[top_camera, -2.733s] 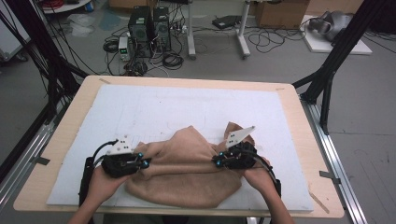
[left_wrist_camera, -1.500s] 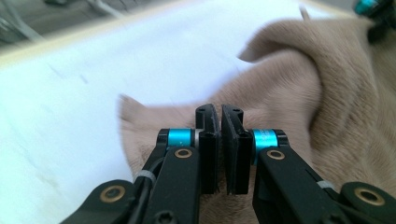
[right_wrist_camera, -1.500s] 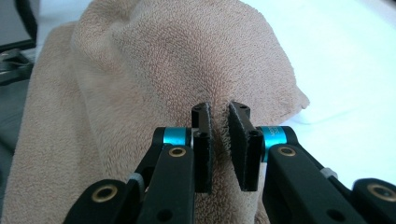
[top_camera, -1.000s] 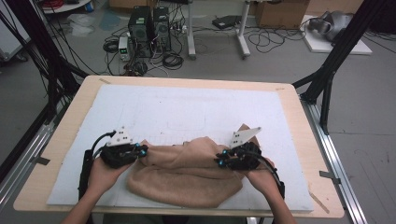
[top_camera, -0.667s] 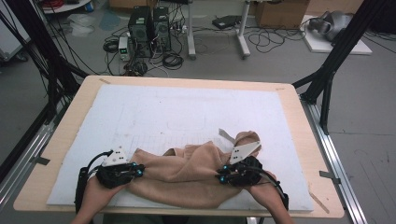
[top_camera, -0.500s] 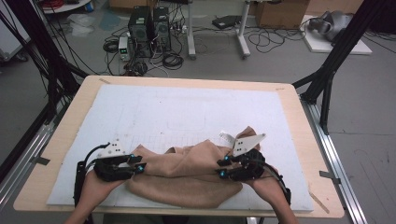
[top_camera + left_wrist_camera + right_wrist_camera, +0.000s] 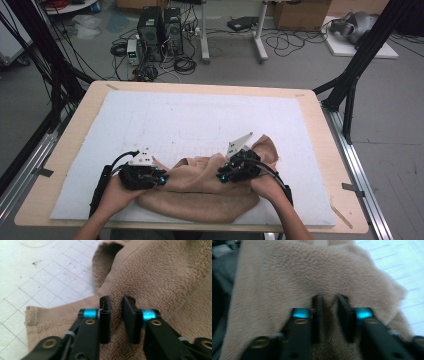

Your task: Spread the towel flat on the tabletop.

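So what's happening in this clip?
A person is working a crumpled tan terry towel on a white gridded mat over a wooden table, one handheld gripper per hand. The left gripper and right gripper have just been closing, and each pinches a fold of towel between its jaws. The towel lies bunched near the table's front edge, not yet spread or folded.

Tan towel (image 7: 200, 192), white gridded mat (image 7: 200, 120)

One tan towel (image 7: 200, 192); two tongs (image 7: 161, 177) (image 7: 223, 176); one white mat (image 7: 200, 120)
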A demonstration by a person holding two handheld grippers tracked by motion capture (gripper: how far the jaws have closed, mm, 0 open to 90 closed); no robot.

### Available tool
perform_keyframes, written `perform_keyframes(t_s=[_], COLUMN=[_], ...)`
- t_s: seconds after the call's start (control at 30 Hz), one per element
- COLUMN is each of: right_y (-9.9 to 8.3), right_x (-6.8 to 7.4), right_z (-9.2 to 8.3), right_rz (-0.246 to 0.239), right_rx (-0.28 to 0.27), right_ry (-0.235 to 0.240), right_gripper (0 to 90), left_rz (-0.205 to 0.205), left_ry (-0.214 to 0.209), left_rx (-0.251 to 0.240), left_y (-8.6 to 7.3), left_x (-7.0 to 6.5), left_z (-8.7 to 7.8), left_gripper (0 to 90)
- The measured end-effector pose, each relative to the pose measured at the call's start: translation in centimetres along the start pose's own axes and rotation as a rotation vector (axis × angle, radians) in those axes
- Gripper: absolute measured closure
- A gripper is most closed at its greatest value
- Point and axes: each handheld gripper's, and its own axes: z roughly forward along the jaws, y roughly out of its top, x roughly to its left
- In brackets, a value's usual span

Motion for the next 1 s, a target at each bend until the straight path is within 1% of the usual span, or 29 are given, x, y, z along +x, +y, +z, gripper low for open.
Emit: perform_keyframes(t_s=[0.07,0.1,0.13,0.2,0.3,0.33,0.37,0.43,0.5,0.53,0.57,0.6,0.63,0.67,0.7,0.73,0.77,0.8,0.83,0.87,0.9,0.93,0.97,1.0], right_y=[-0.6,-0.9,-1.1,-1.4,-1.6,-1.7,-1.8,-2.1,-2.4,-2.6,-2.7,-2.8,-2.9,-3.0,-3.0,-2.9,-2.8,-2.6,-2.2,-1.9,-1.5,-1.0,-0.7,-0.4], right_x=[0.4,0.6,0.8,1.0,1.3,1.4,1.6,1.9,2.3,2.5,2.6,2.7,2.7,2.6,2.5,2.3,2.0,1.7,1.4,1.1,0.8,0.4,0.0,-0.4], right_z=[-0.6,-1.1,-1.4,-2.3,-3.1,-3.3,-3.5,-3.9,-4.1,-4.2,-4.2,-4.4,-4.5,-4.7,-4.9,-5.1,-5.3,-5.6,-5.8,-5.9,-5.9,-5.8,-5.6,-5.2], right_rz=[-0.005,0.003,-0.007,-0.005,-0.008,-0.013,-0.012,-0.014,-0.016,-0.016,-0.017,-0.015,-0.009,0.001,0.0,0.009,0.009,0.014,0.014,0.015,0.011,0.003,0.003,0.017], right_rx=[-0.034,-0.038,-0.04,-0.043,-0.028,-0.021,-0.027,-0.023,-0.029,-0.026,-0.021,-0.025,-0.035,-0.04,-0.051,-0.067,-0.086,-0.098,-0.109,-0.11,-0.115,-0.108,-0.105,-0.107], right_ry=[0.005,0.01,0.011,0.008,-0.008,-0.013,-0.017,-0.025,-0.017,-0.018,-0.018,-0.015,-0.017,-0.009,-0.009,-0.026,-0.036,-0.043,-0.063,-0.076,-0.079,-0.097,-0.113,-0.092], right_gripper=[86.7,88.0,88.8,89.2,89.6,89.6,89.7,89.6,89.8,89.8,89.7,89.7,89.4,89.3,88.1,84.5,83.8,80.9,76.7,76.2,73.2,67.0,62.6,58.6], left_rz=[0.008,0.011,0.009,0.001,0.0,-0.009,-0.019,-0.03,-0.034,-0.026,-0.028,-0.046,-0.054,-0.063,-0.078,-0.084,-0.095,-0.106,-0.113,-0.115,-0.125,-0.14,-0.154,-0.156], left_ry=[0.01,0.016,0.021,0.029,0.069,0.085,0.086,0.073,0.06,0.076,0.085,0.089,0.095,0.103,0.102,0.108,0.116,0.119,0.121,0.128,0.137,0.136,0.128,0.128], left_rx=[-0.019,-0.028,-0.036,-0.058,-0.092,-0.109,-0.121,-0.124,-0.117,-0.108,-0.103,-0.108,-0.105,-0.099,-0.1,-0.107,-0.115,-0.119,-0.12,-0.123,-0.123,-0.122,-0.123,-0.121], left_y=[-0.1,-0.1,-0.1,-0.1,-0.2,-0.3,-0.4,-0.8,-1.2,-1.3,-1.4,-1.5,-1.5,-1.5,-1.6,-1.6,-1.6,-1.6,-1.7,-1.8,-2.0,-2.1,-2.3,-2.5], left_x=[-0.2,-0.2,-0.2,-0.2,-0.2,-0.2,-0.2,-0.1,-0.2,-0.4,-0.3,-0.2,0.0,0.2,0.4,0.5,0.6,0.7,0.9,1.0,1.2,1.4,1.6,1.7], left_z=[-0.4,-0.6,-0.9,-1.2,-1.9,-2.2,-2.4,-2.7,-2.6,-2.5,-2.4,-2.3,-2.3,-2.2,-2.2,-2.4,-2.6,-2.8,-3.1,-3.4,-3.6,-3.8,-3.9,-4.1], left_gripper=[82.1,82.9,83.6,84.2,84.6,84.6,84.5,84.3,83.3,83.0,82.1,80.3,77.6,74.0,69.0,65.1,62.2,59.0,56.5,56.0,55.7,53.8,52.3,52.3])
